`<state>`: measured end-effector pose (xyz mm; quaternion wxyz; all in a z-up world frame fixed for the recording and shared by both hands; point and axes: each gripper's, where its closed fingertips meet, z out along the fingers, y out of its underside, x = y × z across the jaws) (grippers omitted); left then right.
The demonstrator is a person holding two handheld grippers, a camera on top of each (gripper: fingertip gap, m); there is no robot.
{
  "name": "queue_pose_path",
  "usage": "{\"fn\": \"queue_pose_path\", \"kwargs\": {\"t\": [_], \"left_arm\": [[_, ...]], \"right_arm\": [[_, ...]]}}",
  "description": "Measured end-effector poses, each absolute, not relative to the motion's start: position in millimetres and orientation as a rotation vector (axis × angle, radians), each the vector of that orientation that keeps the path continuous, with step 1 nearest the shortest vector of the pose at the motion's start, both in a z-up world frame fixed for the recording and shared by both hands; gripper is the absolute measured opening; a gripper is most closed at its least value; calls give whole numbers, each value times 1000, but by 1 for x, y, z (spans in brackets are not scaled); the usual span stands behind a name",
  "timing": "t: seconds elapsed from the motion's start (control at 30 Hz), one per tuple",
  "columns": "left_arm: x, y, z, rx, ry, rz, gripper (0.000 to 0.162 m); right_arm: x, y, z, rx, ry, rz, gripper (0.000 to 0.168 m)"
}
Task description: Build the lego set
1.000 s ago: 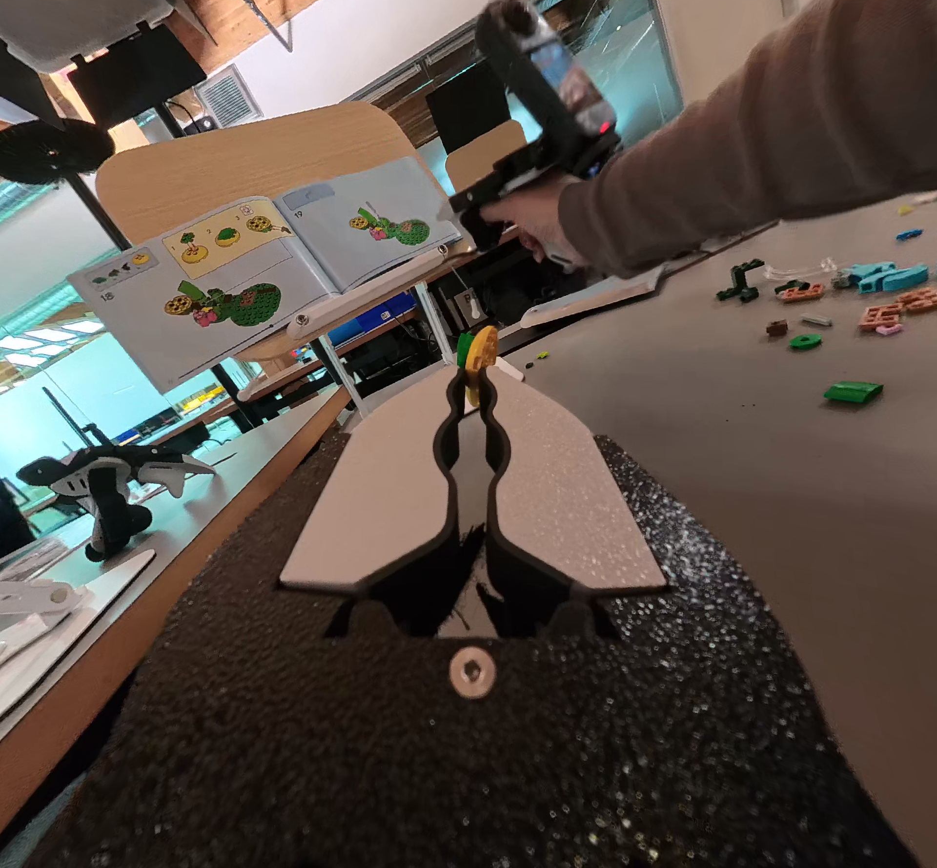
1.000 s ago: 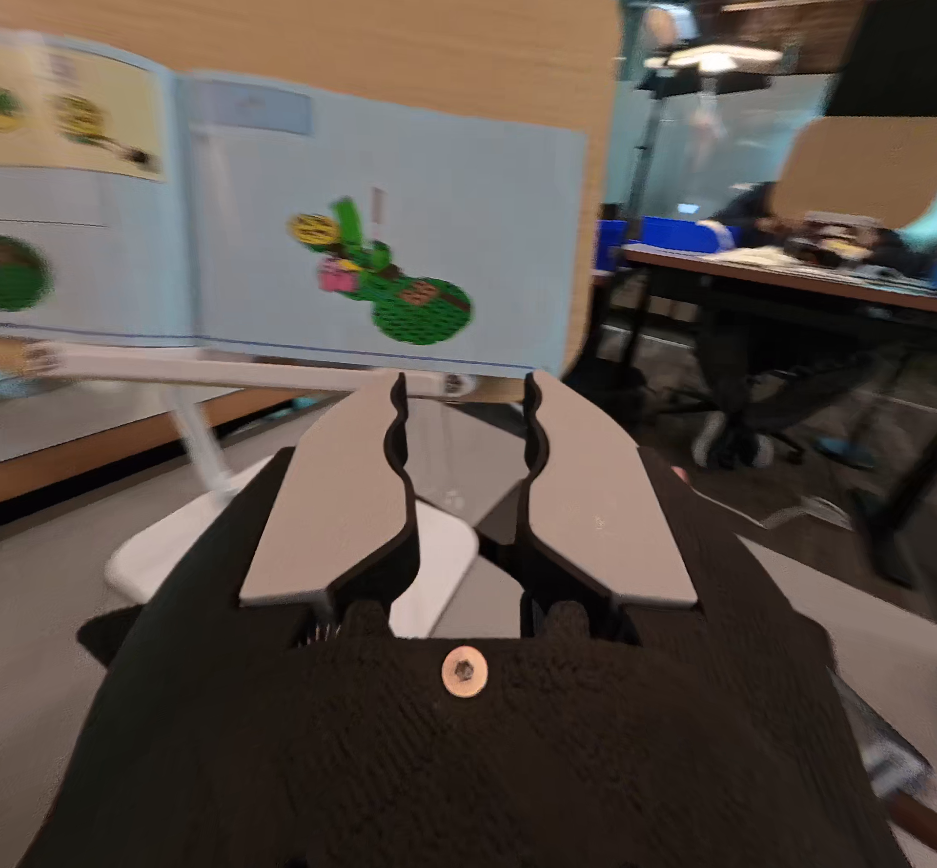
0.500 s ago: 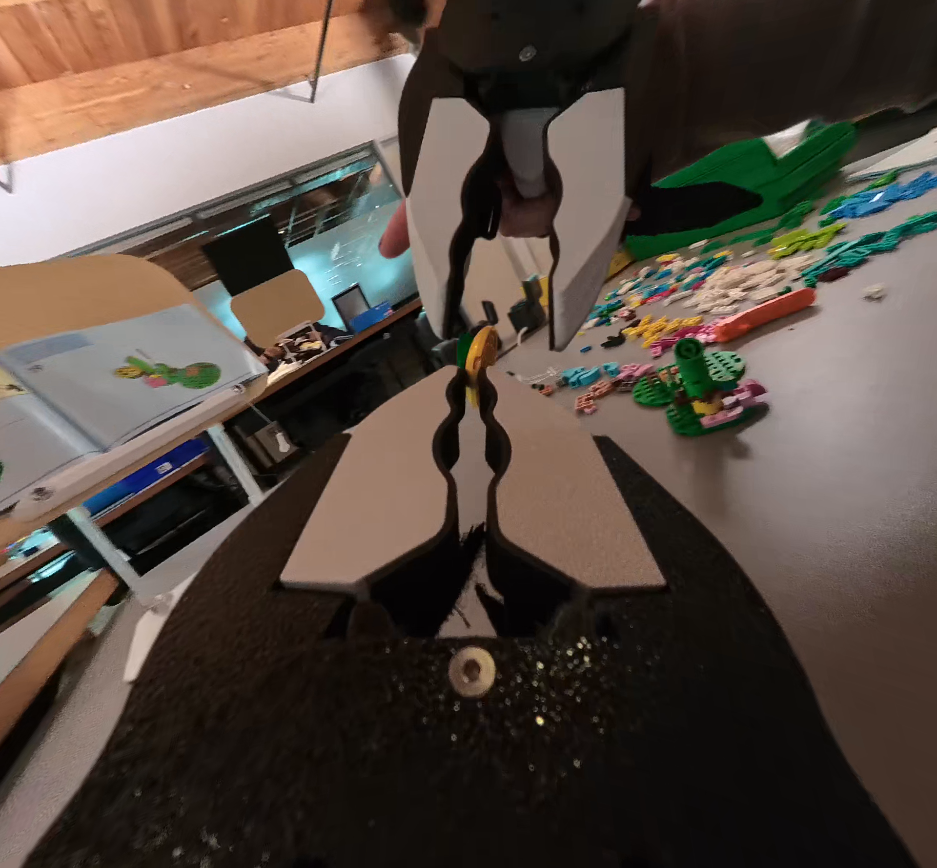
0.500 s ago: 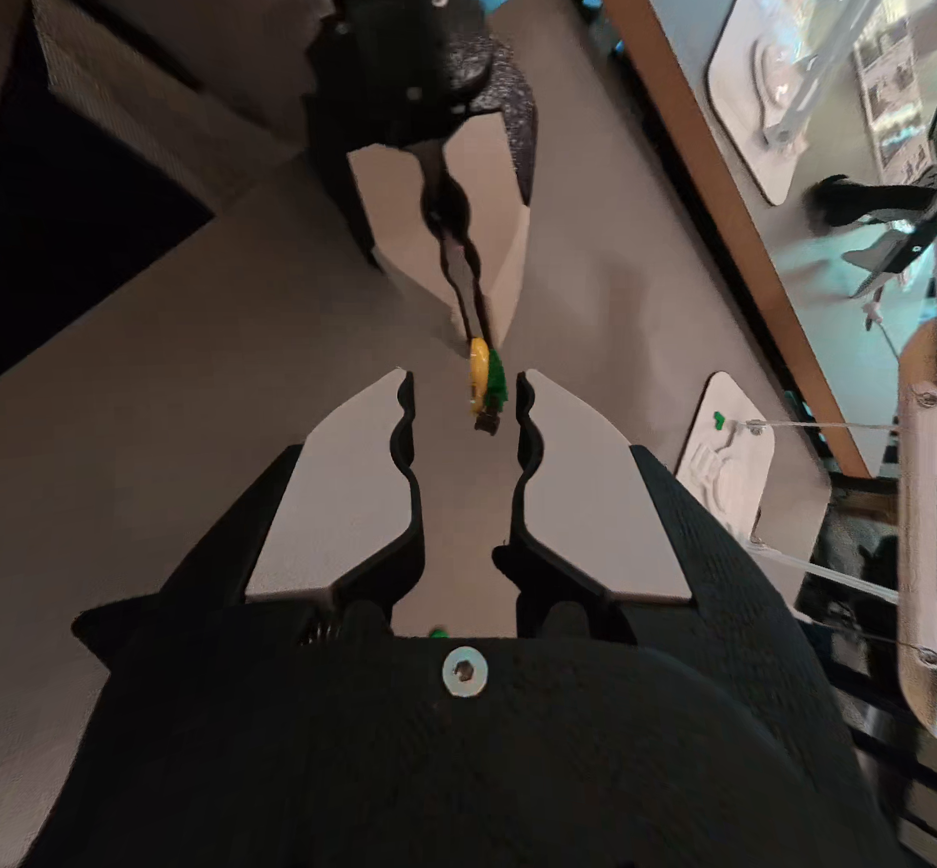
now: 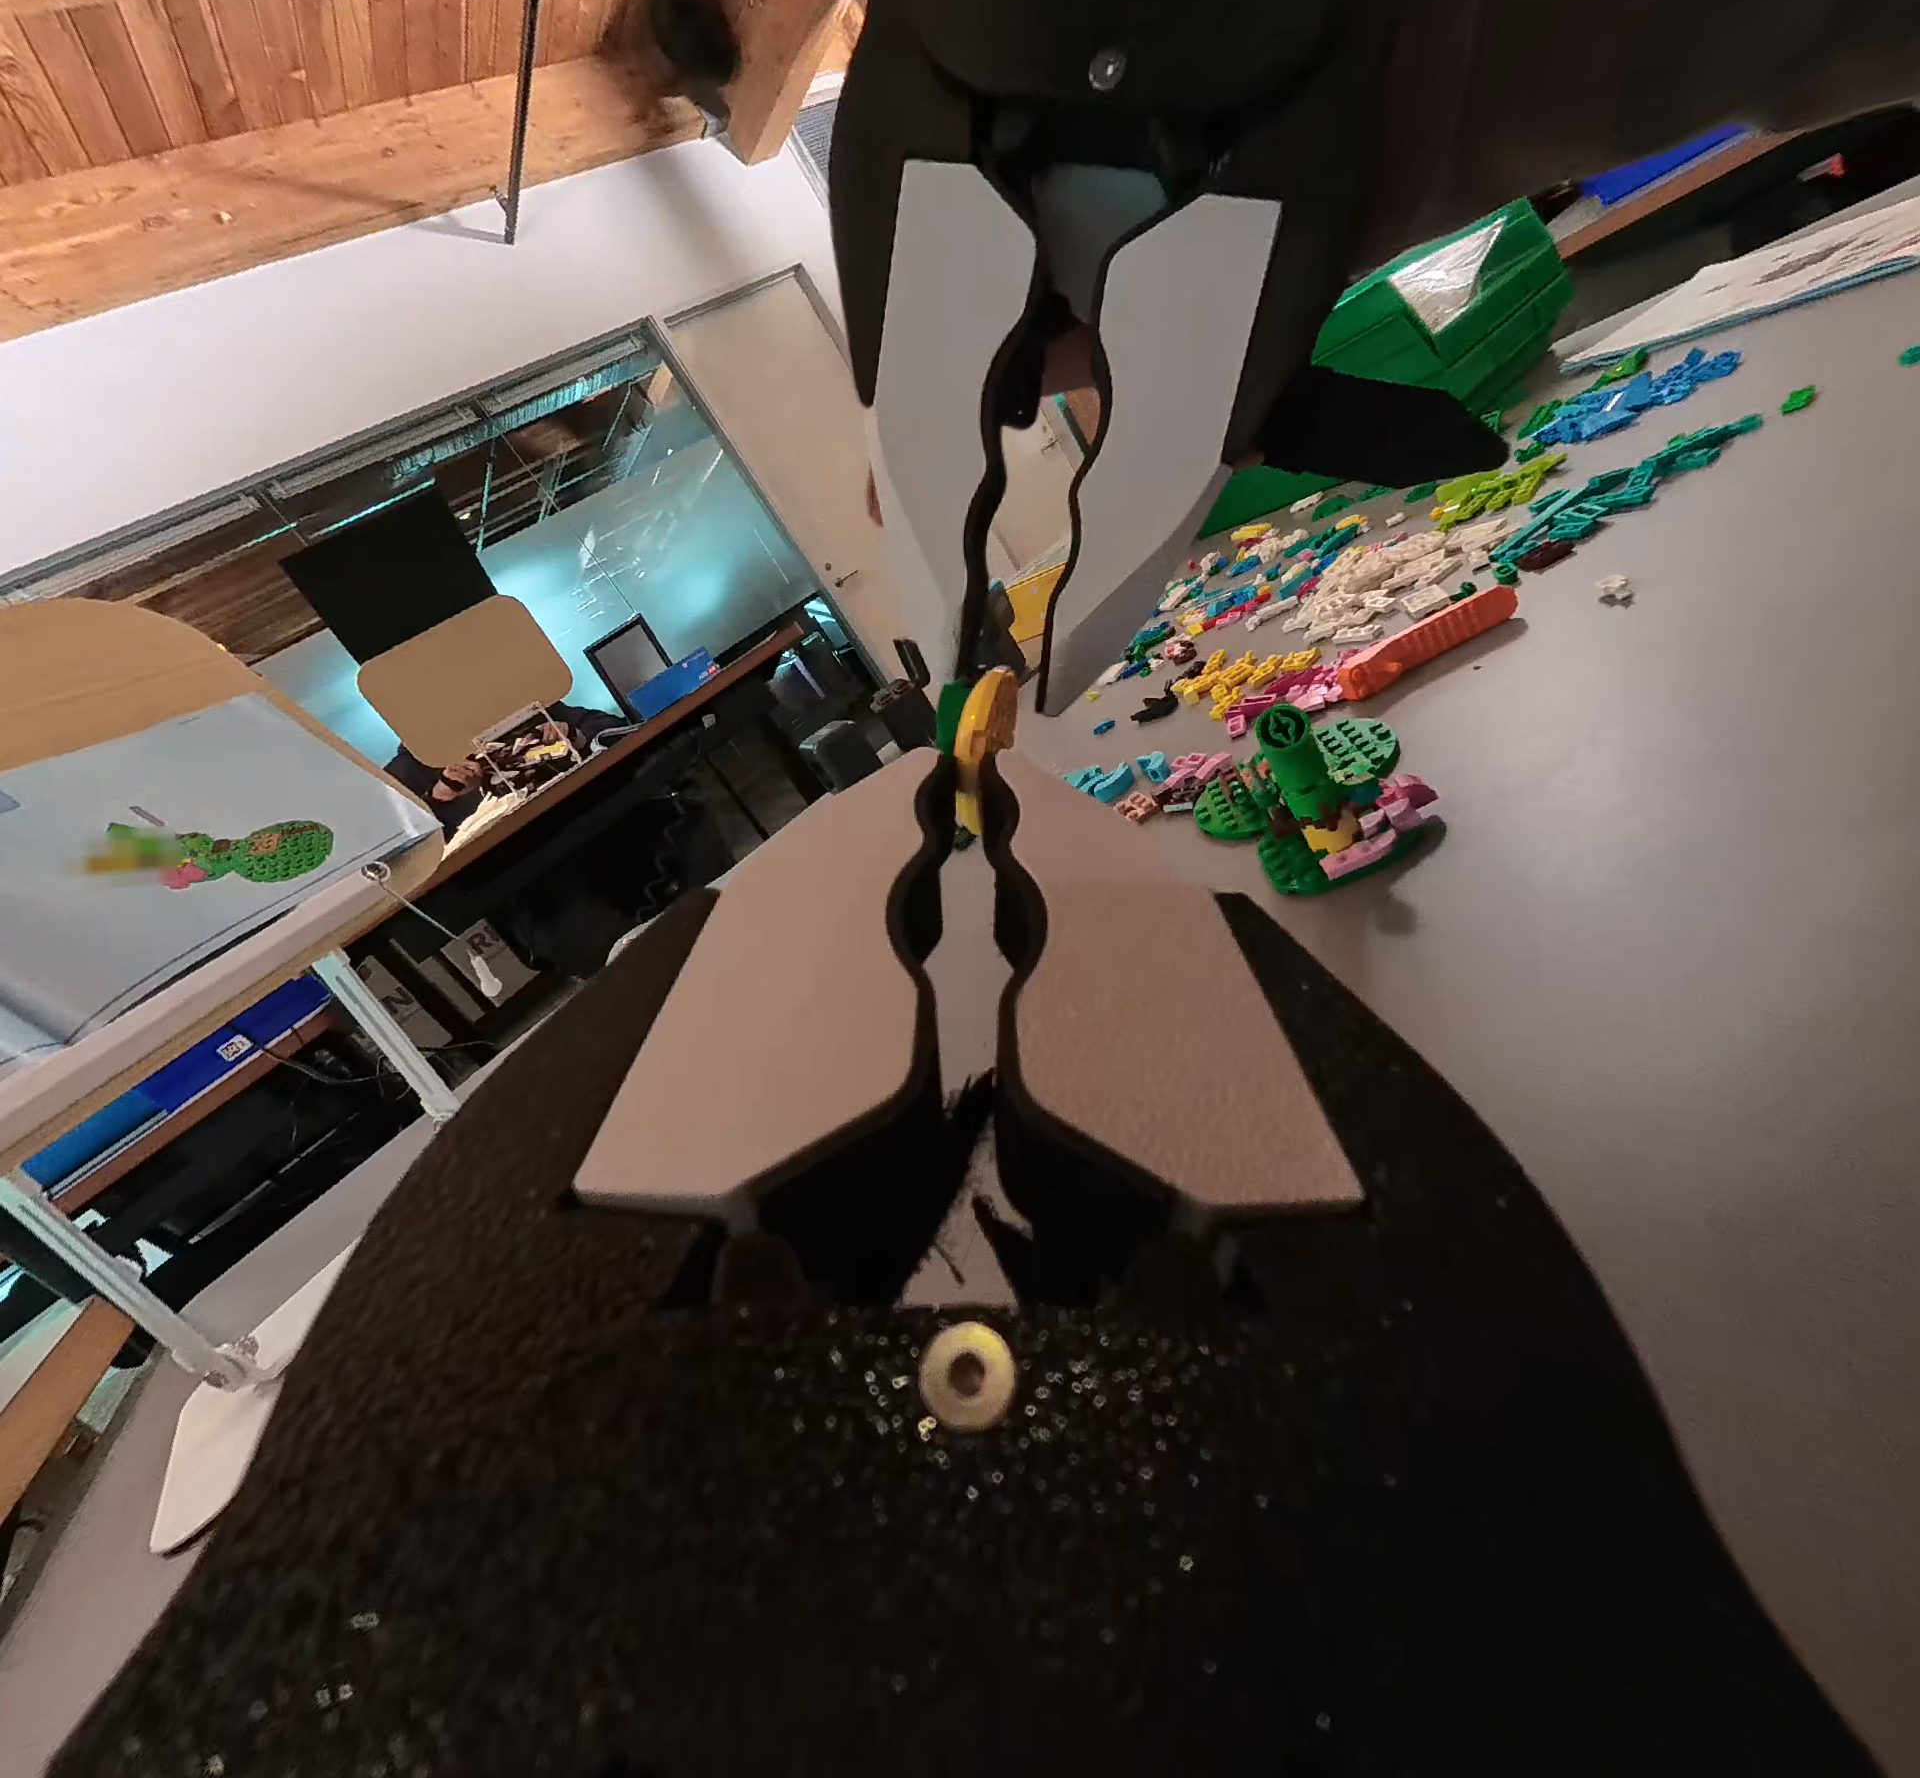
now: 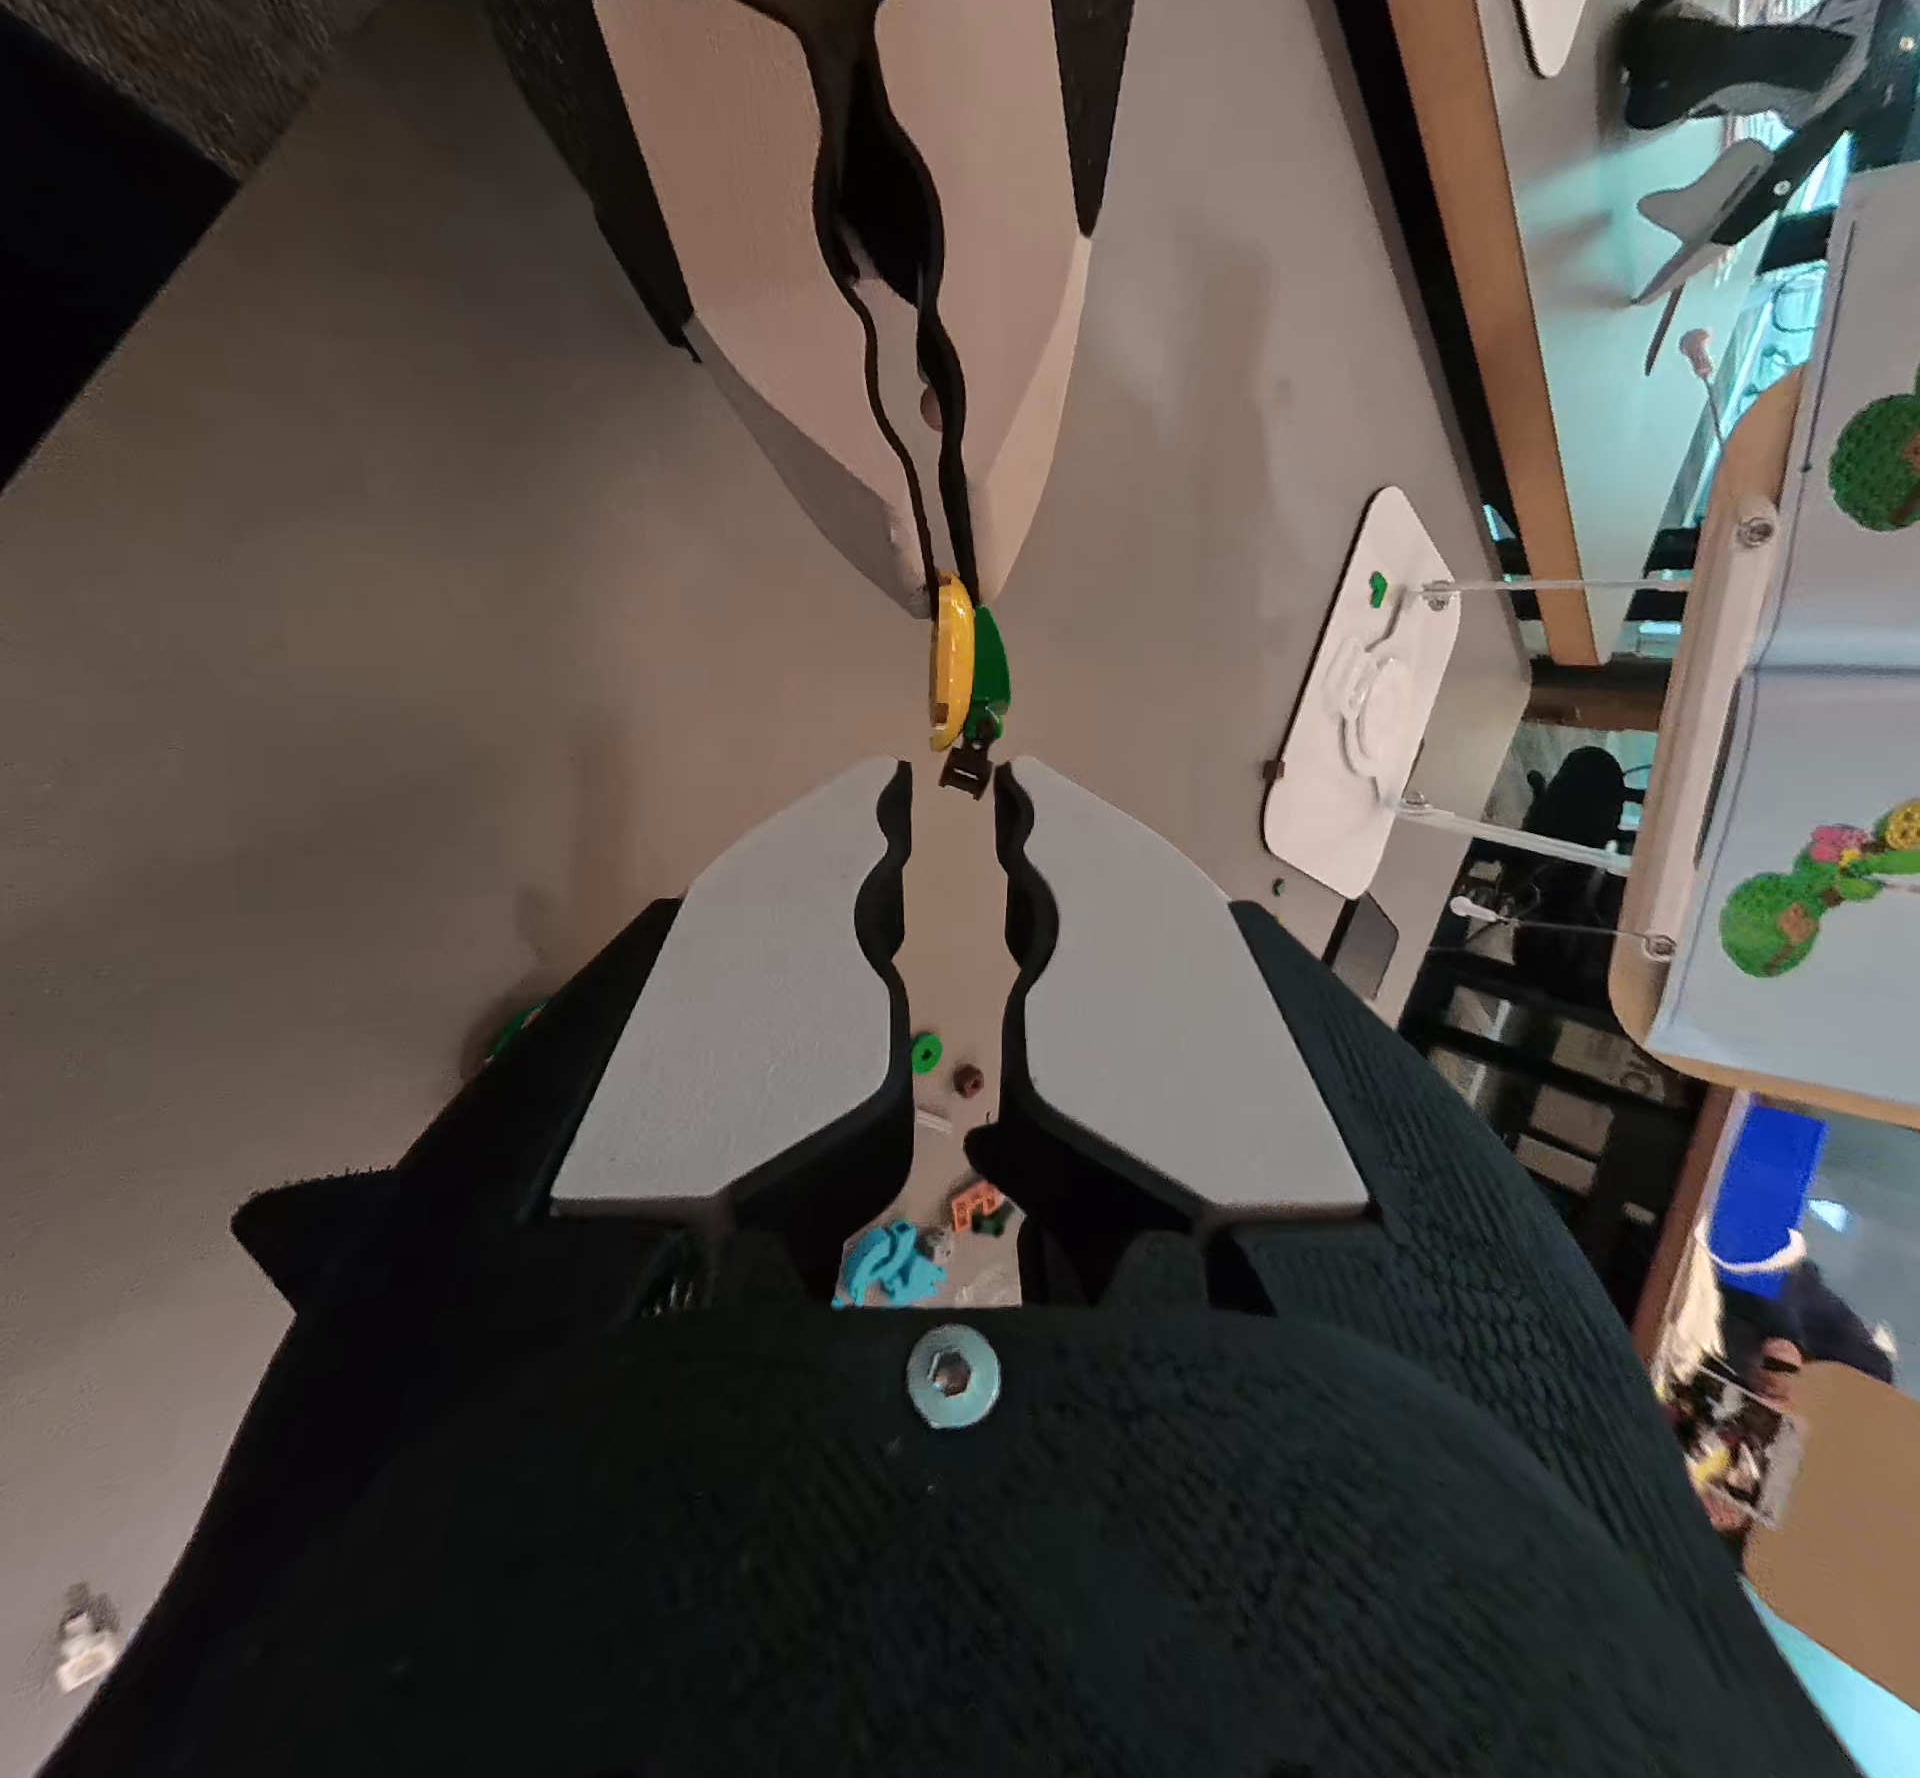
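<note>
A grey table (image 5: 1558,1053) carries scattered loose bricks (image 5: 1351,606) and a green partial build (image 5: 1311,809).

Two grippers meet: left gripper (image 5: 968,772), right gripper (image 6: 948,772). Between them is one yellow-and-green piece (image 5: 982,718). Right of it are one green model (image 5: 1311,814) and one orange tool (image 5: 1425,642).

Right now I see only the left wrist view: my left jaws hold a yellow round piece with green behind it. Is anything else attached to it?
Observer: Yes. A small brown piece sticks out from the green part beside the yellow round piece, at the end away from the left gripper.
Operator: Do the right jaws hold it?
Observer: No. The right gripper is open; the brown piece sits at its tips, ungripped.
Operator: What lies on the table there?
Observer: Loose turquoise pieces on the table.
</note>
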<state>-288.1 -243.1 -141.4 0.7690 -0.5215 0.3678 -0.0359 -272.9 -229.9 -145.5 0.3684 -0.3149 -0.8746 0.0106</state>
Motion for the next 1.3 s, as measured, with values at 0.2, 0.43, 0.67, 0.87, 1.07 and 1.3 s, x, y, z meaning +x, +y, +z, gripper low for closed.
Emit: {"fn": "queue_pose_path", "kwargs": {"t": [0.2, 0.43, 0.67, 0.87, 1.07, 1.3], "left_arm": [[-284, -246, -138, -1114, 804, -97, 4], [-285, -248, -136, -1115, 813, -93, 4], [-287, -248, -135, -1123, 822, -59, 4], [-286, -248, -136, -1135, 855, -20, 5], [-286, -246, -139, -1147, 897, 54, 5], [-297, -245, -131, -1129, 847, 114, 4]], "right_arm": [[-272, -230, -141, -855, -2229, -16, 13], [-273, -231, -138, -783, -2246, -106, 8], [-278, -227, -134, -543, -2250, -330, 7], [-280, -225, -133, -276, -2259, -536, 8], [-282, -222, -134, -11, -2236, -703, 7], [-291, -220, -126, -112, -2134, -640, 21]]}}
